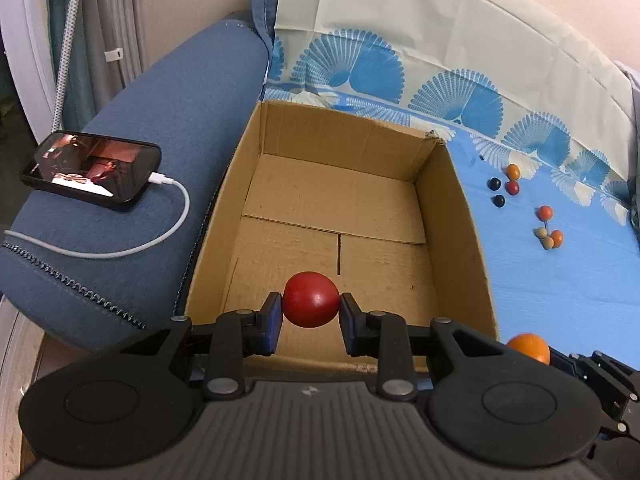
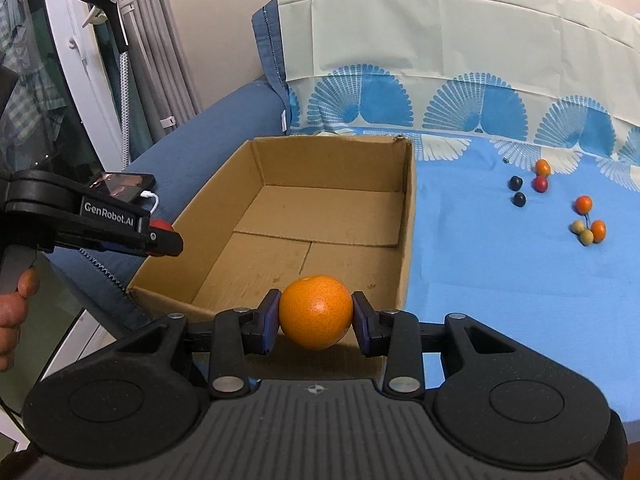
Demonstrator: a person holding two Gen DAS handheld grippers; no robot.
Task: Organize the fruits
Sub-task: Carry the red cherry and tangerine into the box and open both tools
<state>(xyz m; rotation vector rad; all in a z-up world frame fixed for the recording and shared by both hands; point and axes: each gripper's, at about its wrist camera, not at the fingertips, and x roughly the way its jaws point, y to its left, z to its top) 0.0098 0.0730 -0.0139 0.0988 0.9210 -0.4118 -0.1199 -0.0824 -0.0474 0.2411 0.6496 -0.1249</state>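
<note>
My left gripper (image 1: 311,308) is shut on a red round fruit (image 1: 311,298) and holds it over the near part of an open, empty cardboard box (image 1: 460,216). My right gripper (image 2: 316,314) is shut on an orange (image 2: 315,306) and holds it over the box's near right rim (image 2: 406,248). The orange also shows at the lower right of the left wrist view (image 1: 530,347). The left gripper (image 2: 160,240) with its red fruit (image 2: 160,225) shows at the left of the right wrist view.
Several small fruits lie on the blue cloth right of the box: dark ones (image 1: 496,190), a red one (image 1: 512,188), orange ones (image 1: 545,212) and beige ones (image 1: 545,239). A phone (image 1: 94,170) on a white cable lies on the blue sofa arm (image 1: 160,120).
</note>
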